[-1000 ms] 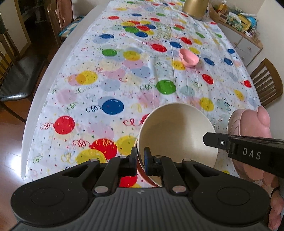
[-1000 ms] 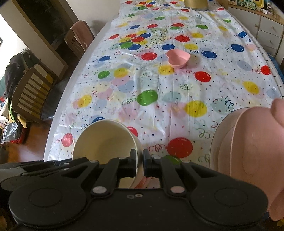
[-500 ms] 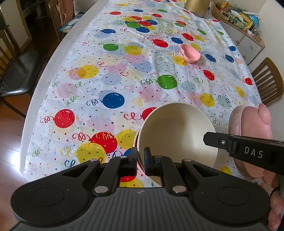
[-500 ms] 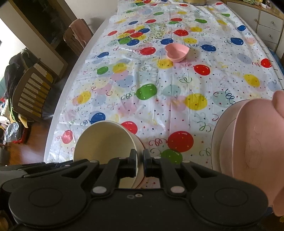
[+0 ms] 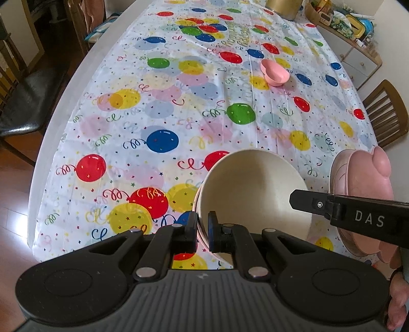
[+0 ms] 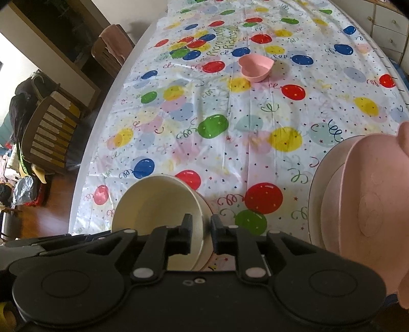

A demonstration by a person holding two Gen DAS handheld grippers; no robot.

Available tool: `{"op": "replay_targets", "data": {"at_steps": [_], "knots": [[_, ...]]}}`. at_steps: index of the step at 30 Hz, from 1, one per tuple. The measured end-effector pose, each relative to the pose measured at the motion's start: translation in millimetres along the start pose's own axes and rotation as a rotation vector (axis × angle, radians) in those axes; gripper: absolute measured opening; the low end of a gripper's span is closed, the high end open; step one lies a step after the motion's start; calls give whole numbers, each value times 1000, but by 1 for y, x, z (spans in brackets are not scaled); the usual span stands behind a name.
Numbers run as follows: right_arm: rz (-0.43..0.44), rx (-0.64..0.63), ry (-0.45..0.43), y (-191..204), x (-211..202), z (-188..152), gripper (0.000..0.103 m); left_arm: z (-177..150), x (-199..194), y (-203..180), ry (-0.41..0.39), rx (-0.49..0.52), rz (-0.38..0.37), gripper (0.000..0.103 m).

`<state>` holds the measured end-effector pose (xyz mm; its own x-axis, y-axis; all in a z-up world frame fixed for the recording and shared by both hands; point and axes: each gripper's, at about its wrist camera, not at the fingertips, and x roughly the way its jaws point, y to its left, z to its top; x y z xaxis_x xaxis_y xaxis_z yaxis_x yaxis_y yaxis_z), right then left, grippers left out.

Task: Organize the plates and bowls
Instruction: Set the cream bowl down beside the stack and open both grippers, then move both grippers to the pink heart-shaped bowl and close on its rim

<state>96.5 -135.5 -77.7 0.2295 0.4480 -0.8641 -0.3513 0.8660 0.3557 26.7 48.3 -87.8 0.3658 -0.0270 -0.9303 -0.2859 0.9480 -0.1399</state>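
Observation:
A cream bowl (image 5: 253, 189) nested in a pink bowl is held tilted above the near end of the balloon tablecloth. My left gripper (image 5: 203, 226) is shut on its near rim. My right gripper (image 6: 200, 228) straddles the opposite rim (image 6: 158, 201) with a small gap between finger and bowl wall on the right. A stack of pink plates (image 5: 363, 186) topped with an eared pig-shaped plate sits at the near right; it also shows in the right wrist view (image 6: 358, 194). A small pink heart-shaped bowl (image 5: 274, 72) stands farther up the table, also in the right wrist view (image 6: 257, 67).
A gold container (image 5: 283, 7) stands at the table's far end. Wooden chairs (image 5: 386, 112) flank the table on both sides. A cabinet with clutter (image 5: 358, 38) is at the far right. The table (image 5: 58, 122) drops off at left.
My right gripper's fingers have spread slightly around the bowl rim. Both views have shifted a little, with the bowl stack still held by my left gripper.

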Motion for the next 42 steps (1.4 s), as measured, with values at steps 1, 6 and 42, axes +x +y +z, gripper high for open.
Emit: {"op": "replay_targets", "data": {"at_steps": [1, 6, 42], "knots": [[-1, -6, -2, 1, -1, 1, 19, 1, -1, 0, -1, 5, -2, 8], [-2, -21, -21, 1, -9, 6, 21, 5, -7, -3, 0, 48, -17, 10], [-65, -155, -221, -39, -44, 144, 57, 163, -9, -74, -267, 113, -112, 11]]}}
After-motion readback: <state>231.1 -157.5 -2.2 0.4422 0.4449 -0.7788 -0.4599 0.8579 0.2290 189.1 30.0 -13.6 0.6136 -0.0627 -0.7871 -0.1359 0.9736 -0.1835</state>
